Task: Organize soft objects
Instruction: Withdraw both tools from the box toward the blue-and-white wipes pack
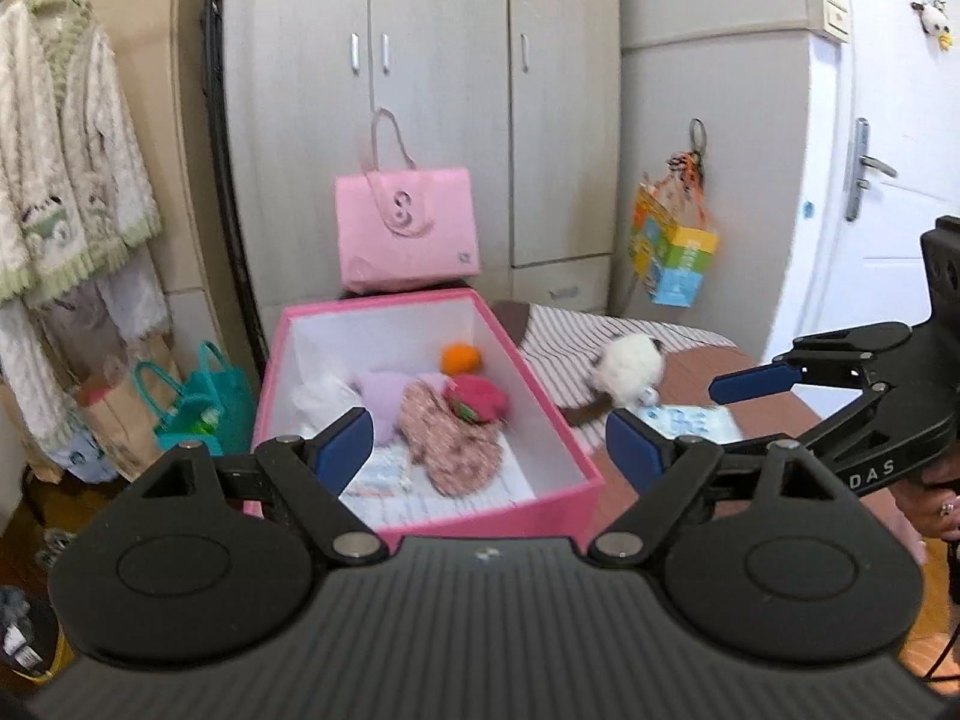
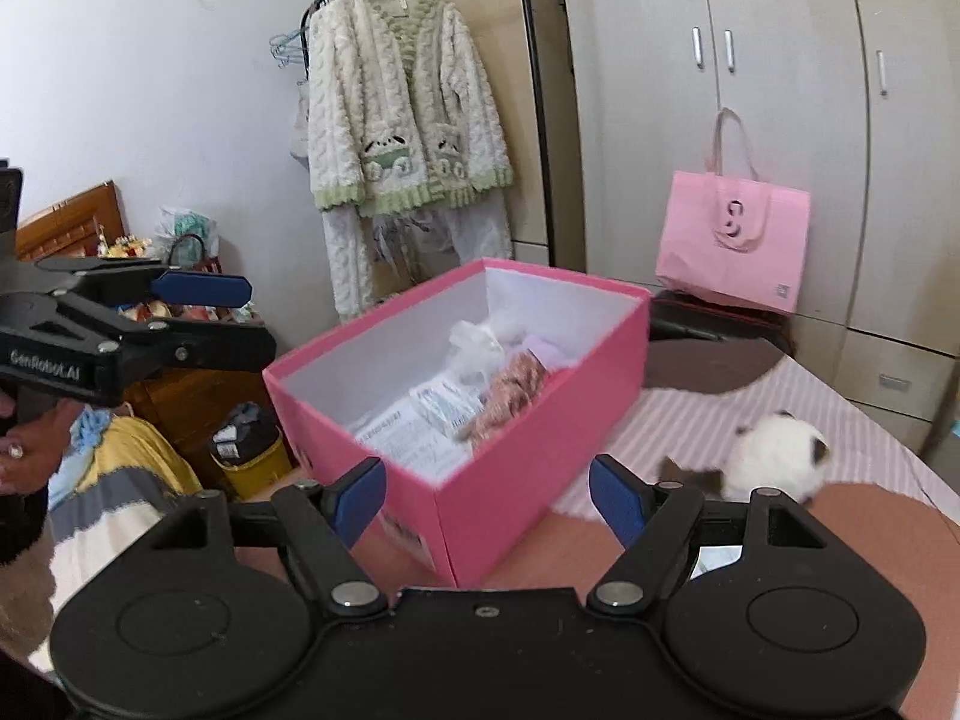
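Grey wardrobe doors (image 1: pixel 420 90) fill the back of the room, and a white door (image 1: pixel 888 150) stands on the right. On the bed (image 2: pixel 708 420), which has a striped cover, sits a pink box (image 1: pixel 540 504) with no lid. Inside it lie soft things: an orange ball (image 1: pixel 461 358), a red soft toy (image 1: pixel 477 399), a light purple soft thing (image 1: pixel 384 393), a flowery cloth (image 1: pixel 450 444) and a crinkly clear bag (image 1: pixel 321 396). Some printed paper lies on the box floor.

Beside the box, out on the bed, lies a white fluffy toy (image 1: pixel 630 369) with brown bits. It is near the box but not touching it.

Behind the box stands a pink bag (image 1: pixel 408 228) with long handles. A fuzzy cream and green jacket (image 2: pixel 402 102) hangs on a rack at the side. A small bright bag (image 1: pixel 672 252) hangs on the wardrobe.

The left hand-held gripper (image 1: pixel 489 447) floats over the near end of the box. Its blue fingers (image 1: pixel 342 447) are spread wide and hold nothing. The right hand-held gripper (image 2: pixel 486 495) is over the near corner of the box, close to the fluffy toy. Its fingers are spread wide too, with nothing between them. A hand (image 2: pixel 24 456) with a ring holds the left one.
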The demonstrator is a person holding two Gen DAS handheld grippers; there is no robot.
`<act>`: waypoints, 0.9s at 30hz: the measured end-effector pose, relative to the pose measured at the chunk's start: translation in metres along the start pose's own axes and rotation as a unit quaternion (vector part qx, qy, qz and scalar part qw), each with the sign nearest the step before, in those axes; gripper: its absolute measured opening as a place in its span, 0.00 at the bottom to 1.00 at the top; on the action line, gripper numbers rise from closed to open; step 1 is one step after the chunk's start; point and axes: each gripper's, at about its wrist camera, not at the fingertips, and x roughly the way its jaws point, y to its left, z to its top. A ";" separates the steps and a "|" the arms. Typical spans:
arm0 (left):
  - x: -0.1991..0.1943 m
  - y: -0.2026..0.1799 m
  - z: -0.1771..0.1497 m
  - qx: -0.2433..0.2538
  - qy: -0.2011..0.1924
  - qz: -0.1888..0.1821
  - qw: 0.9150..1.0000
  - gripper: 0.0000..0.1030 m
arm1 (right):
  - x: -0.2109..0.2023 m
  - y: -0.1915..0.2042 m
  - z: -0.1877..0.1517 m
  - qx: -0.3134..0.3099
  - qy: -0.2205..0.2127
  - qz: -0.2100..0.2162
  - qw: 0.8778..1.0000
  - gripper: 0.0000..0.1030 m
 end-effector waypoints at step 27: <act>0.083 -0.124 -0.022 0.033 0.036 -0.135 0.990 0.85 | -0.091 -0.048 -0.094 0.014 -0.045 -0.079 0.996 0.80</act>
